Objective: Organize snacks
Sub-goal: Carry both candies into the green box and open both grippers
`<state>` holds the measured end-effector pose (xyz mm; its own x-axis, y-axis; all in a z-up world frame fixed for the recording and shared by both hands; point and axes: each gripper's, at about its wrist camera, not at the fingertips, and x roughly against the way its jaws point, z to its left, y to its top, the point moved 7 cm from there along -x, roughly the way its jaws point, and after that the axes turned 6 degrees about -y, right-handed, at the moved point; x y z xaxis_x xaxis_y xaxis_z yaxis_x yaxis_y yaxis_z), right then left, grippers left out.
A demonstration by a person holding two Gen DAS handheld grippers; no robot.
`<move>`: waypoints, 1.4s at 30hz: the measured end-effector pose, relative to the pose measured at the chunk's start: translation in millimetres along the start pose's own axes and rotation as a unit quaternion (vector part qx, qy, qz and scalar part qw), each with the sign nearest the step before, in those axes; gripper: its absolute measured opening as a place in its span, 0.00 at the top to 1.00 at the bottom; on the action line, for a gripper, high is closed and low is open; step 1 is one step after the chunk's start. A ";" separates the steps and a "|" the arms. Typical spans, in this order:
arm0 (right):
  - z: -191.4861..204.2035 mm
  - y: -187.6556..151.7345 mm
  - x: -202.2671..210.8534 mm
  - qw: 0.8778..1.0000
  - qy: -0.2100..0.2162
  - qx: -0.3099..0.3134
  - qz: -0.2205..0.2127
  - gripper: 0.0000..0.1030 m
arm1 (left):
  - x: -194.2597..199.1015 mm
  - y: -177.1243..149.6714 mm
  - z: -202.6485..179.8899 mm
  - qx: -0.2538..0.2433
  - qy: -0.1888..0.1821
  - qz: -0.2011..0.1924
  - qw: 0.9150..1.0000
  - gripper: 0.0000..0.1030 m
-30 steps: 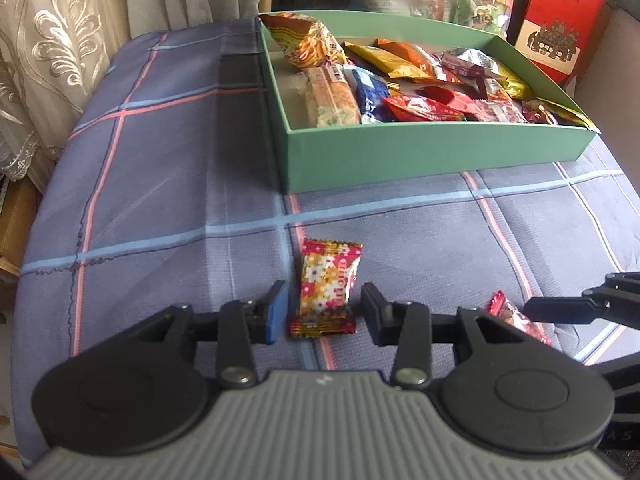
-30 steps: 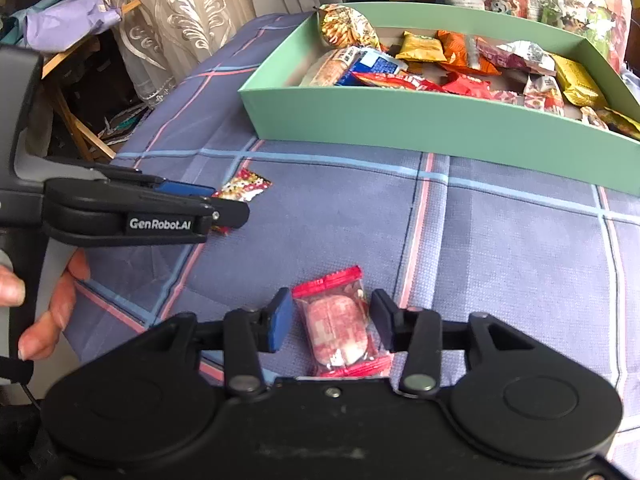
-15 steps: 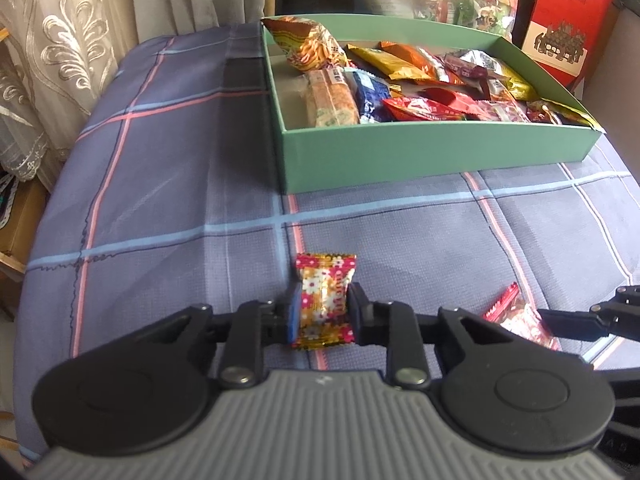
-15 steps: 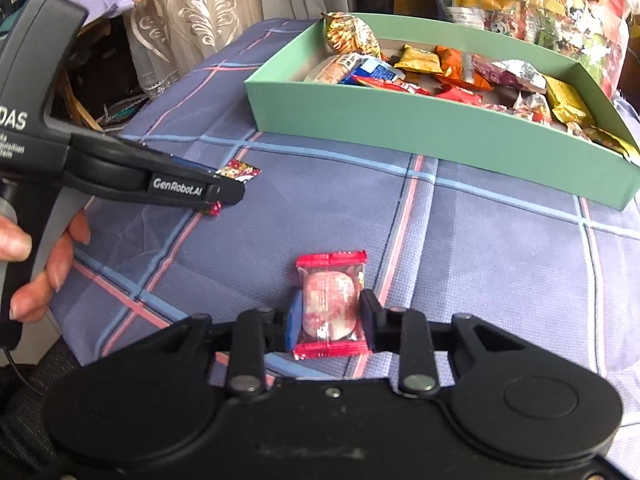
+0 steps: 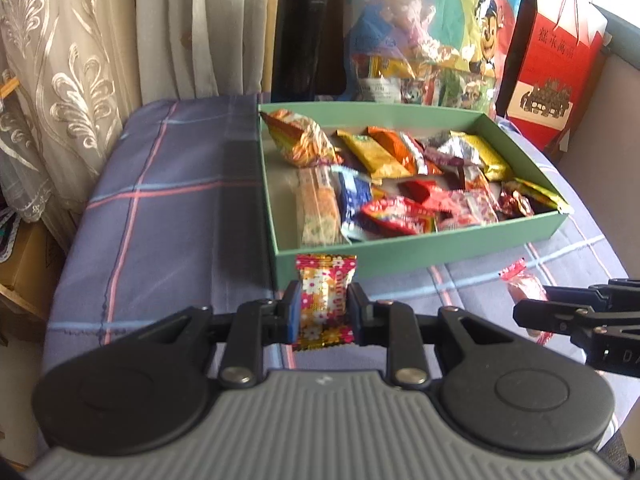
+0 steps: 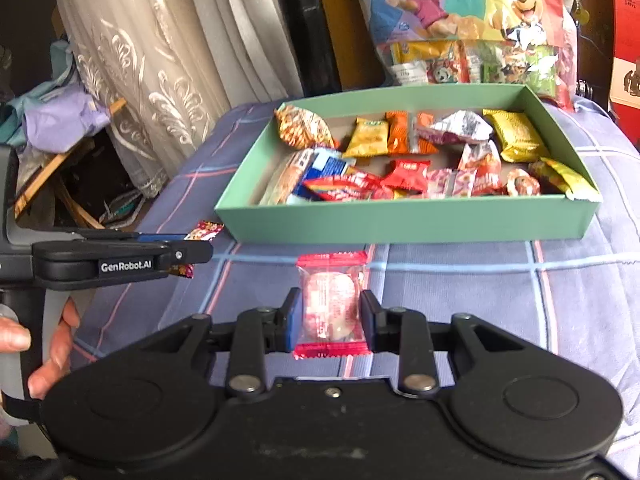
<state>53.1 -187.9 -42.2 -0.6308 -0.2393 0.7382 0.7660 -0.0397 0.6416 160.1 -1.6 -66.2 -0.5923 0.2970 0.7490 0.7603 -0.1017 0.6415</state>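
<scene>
Patterned lace curtains [image 5: 68, 92] are hanging at the left of a surface covered in a blue plaid cloth [image 5: 160, 216], where one green box [image 5: 420, 246] is sitting, crowded with wrapped snacks too overlapped to count. Two grippers are hovering in front of it: the left gripper [image 5: 323, 307], fingers pinching one flower-print candy [image 5: 325, 300], and the right gripper [image 6: 331, 314], fingers clamping one clear red-edged candy [image 6: 331, 304], both packets raised off the cloth. Behind the box, one cartoon-printed snack bag [image 6: 460, 20] and one red gift bag [image 5: 556, 68] are standing.
</scene>
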 end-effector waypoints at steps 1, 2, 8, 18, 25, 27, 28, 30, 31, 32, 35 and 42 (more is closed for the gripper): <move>-2.9 6.9 0.2 1.000 0.000 -0.006 -0.004 0.71 | -1.1 7.1 -0.2 -0.001 0.003 -0.004 1.000 0.77; -6.7 14.7 0.2 1.000 -0.001 -0.012 -0.009 0.71 | -2.7 15.4 -0.4 -0.001 0.006 -0.008 1.000 0.77; -24.6 57.3 -15.8 0.999 0.000 -0.048 -0.015 0.71 | -20.9 59.7 0.9 0.007 0.013 -0.023 1.000 0.77; -42.0 108.4 -61.7 0.996 0.012 -0.090 -0.009 0.71 | -56.9 90.4 6.1 0.009 0.019 -0.014 1.000 0.77; -39.6 131.5 -88.5 0.995 0.020 -0.098 -0.014 0.58 | -72.9 92.1 10.9 0.008 0.040 -0.004 0.999 0.46; -40.7 133.7 -89.6 0.995 0.016 -0.101 -0.021 0.29 | -72.3 91.1 12.2 0.006 0.051 -0.012 0.999 0.21; -41.8 134.1 -88.7 0.994 0.011 -0.102 -0.026 0.10 | -71.7 90.4 11.9 0.003 0.056 -0.015 0.998 0.12; -43.5 132.4 -86.0 0.994 0.003 -0.100 -0.033 0.03 | -71.0 88.1 9.9 -0.002 0.063 -0.015 0.998 0.03; -44.5 130.7 -85.4 0.995 0.001 -0.099 -0.031 0.01 | -71.4 86.8 9.0 -0.002 0.062 -0.013 0.998 0.00; -45.3 129.2 -85.5 0.995 -0.002 -0.099 -0.028 0.00 | -71.4 85.5 7.9 -0.002 0.060 -0.010 0.998 0.00; -46.5 122.5 -82.0 0.995 -0.007 -0.095 -0.023 0.00 | -71.0 81.3 3.4 -0.003 0.055 -0.005 0.998 0.00; -40.6 111.2 -68.9 0.997 -0.019 -0.079 -0.017 0.00 | -60.0 77.0 -5.8 -0.007 0.051 -0.005 0.999 0.00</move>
<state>186.8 -215.2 -30.2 -0.6583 -0.1990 0.7260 0.7525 -0.2006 0.6273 252.6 -32.8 -60.7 -0.6245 0.2006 0.7548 0.7507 -0.1125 0.6510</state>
